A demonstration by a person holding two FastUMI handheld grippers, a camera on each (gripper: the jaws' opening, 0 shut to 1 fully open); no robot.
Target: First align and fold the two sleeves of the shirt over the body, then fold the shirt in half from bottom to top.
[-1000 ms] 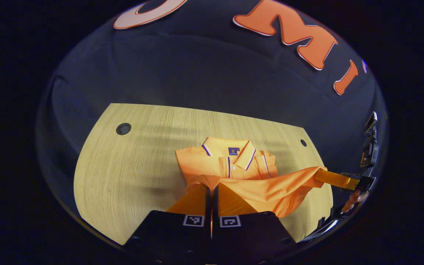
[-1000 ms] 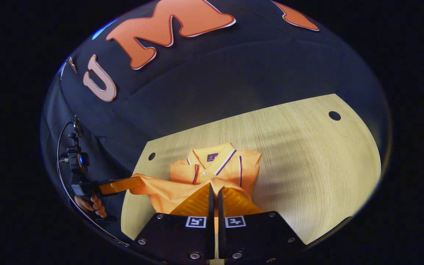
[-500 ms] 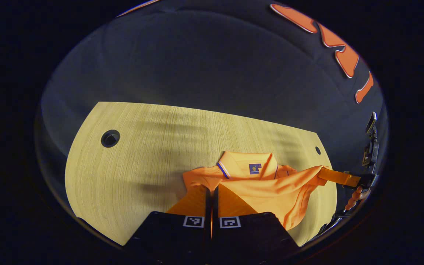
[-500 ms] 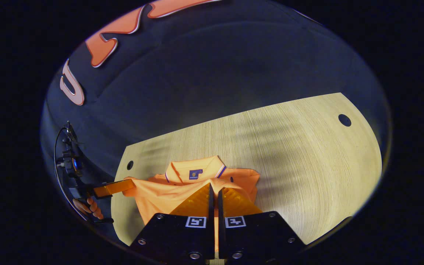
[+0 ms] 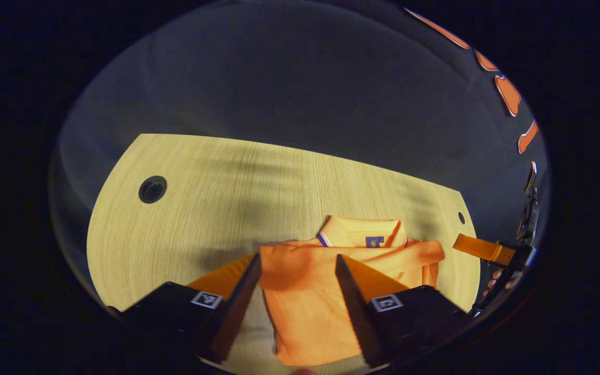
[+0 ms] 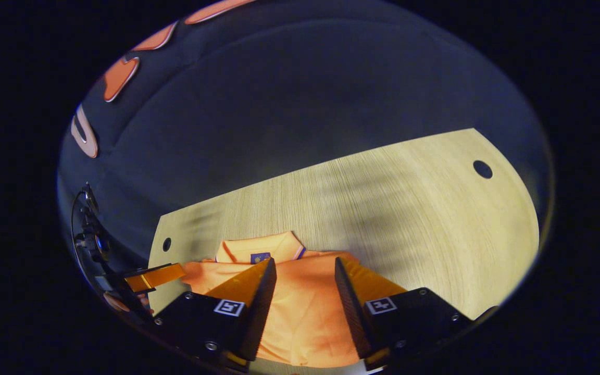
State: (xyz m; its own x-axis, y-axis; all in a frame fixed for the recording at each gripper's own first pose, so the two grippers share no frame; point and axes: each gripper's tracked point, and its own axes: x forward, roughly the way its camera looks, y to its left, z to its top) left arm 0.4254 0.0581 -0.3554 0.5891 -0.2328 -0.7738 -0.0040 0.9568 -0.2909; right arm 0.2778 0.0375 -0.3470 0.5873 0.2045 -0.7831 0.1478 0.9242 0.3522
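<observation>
The left claw (image 5: pixel 298 265) hangs low over the pale wood-grain table (image 5: pixel 216 182), fingers spread wide and holding nothing. Between them lies the folded orange polo shirt (image 5: pixel 310 291), collar toward the far edge. The right claw (image 6: pixel 304 271) is tilted down the same way over the shirt, fingers likewise wide apart and gripping nothing.

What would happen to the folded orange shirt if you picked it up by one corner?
The folded orange polo shirt would probably flop open, since it is soft cloth lying in loose layers on the pale wooden table. It looks light. Only its collar seems a bit stiffer, as it stands up slightly.
</observation>
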